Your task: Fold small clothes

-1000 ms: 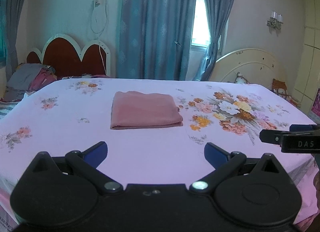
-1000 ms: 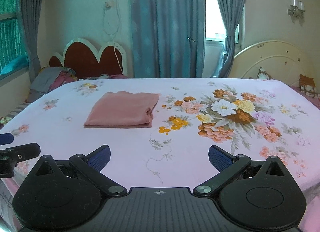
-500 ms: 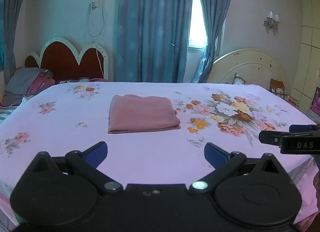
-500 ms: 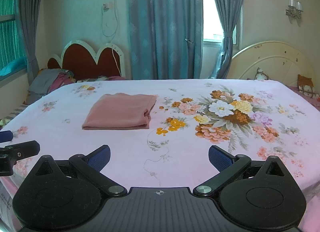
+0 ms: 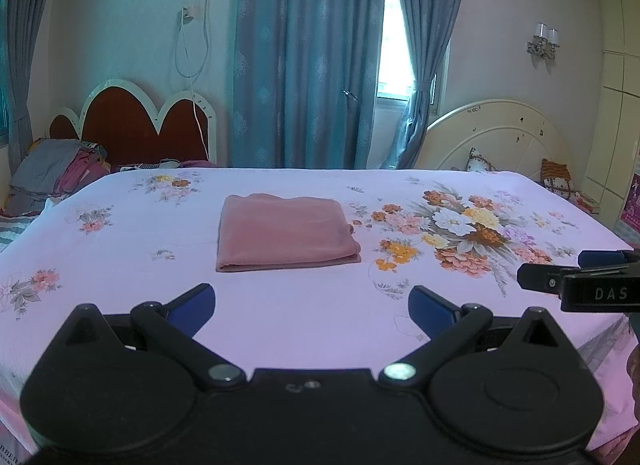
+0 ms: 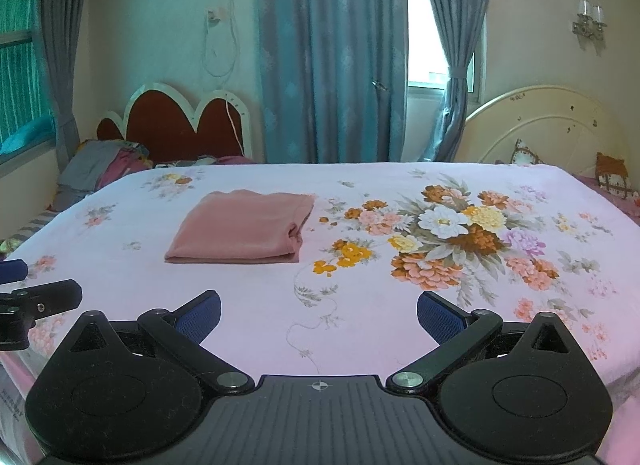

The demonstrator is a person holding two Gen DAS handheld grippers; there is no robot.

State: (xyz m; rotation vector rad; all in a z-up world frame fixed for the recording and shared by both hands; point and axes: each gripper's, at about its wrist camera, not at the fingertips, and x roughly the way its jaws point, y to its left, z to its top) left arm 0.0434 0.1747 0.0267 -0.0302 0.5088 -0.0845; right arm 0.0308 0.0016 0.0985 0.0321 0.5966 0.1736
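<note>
A pink garment [image 5: 284,233] lies folded into a flat rectangle on the floral bedsheet [image 5: 120,249]; it also shows in the right wrist view [image 6: 244,231]. My left gripper [image 5: 312,307] is open and empty, held near the bed's front edge, well short of the garment. My right gripper [image 6: 318,311] is open and empty, also back from the garment, which lies ahead and to its left. Each gripper's tip shows at the side of the other's view.
A pile of clothes [image 5: 52,177] sits at the far left by a red headboard [image 5: 136,125]. Blue curtains [image 5: 304,57] hang behind the bed. A cream headboard [image 5: 500,137] and cushions stand at the far right.
Both grippers have drawn back and tilted up a little; the folded garment sits slightly lower and farther in both views. The garment itself has not moved.
</note>
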